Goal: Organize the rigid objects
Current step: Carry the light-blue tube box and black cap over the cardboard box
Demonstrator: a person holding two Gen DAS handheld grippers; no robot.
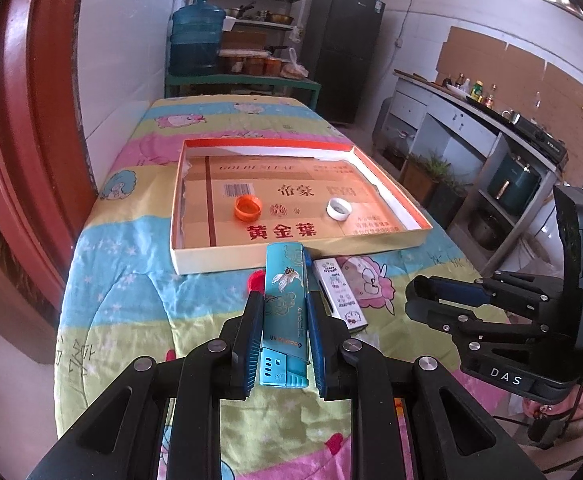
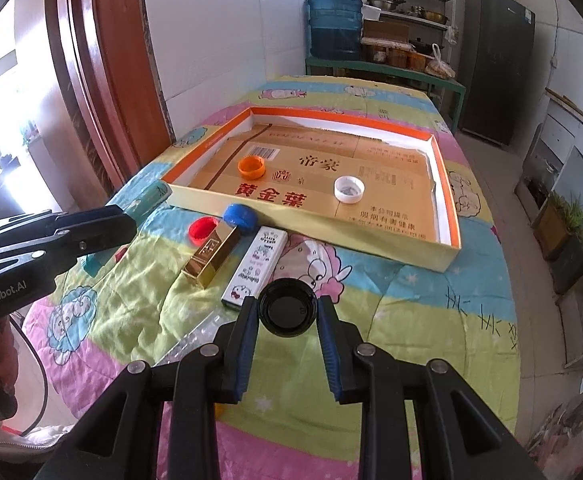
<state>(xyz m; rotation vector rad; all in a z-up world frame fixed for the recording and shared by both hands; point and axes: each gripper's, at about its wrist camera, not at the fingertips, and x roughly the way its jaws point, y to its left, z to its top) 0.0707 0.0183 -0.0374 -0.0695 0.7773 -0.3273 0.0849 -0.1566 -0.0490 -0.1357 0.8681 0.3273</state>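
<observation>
In the left wrist view my left gripper [image 1: 283, 300] is shut on a teal lighter [image 1: 285, 276], held lengthwise above the patterned cloth, just short of the shallow orange-rimmed box [image 1: 219, 260]. An orange cap [image 1: 247, 208] and a white cap [image 1: 339, 209] lie inside the box. In the right wrist view my right gripper [image 2: 287, 305] is shut on a black cap [image 2: 288, 312], its hollow side facing the camera. On the cloth before the box lie a gold bar-shaped lighter [image 2: 211, 254], a white printed lighter [image 2: 257, 266], a red cap [image 2: 202, 229] and a blue cap [image 2: 240, 215].
A red door frame [image 1: 31, 120] stands close on the left of the table. Behind the table are a water jug [image 1: 197, 38], shelves and a dark fridge [image 1: 343, 48]. A counter [image 1: 471, 120] runs along the right, with floor between it and the table.
</observation>
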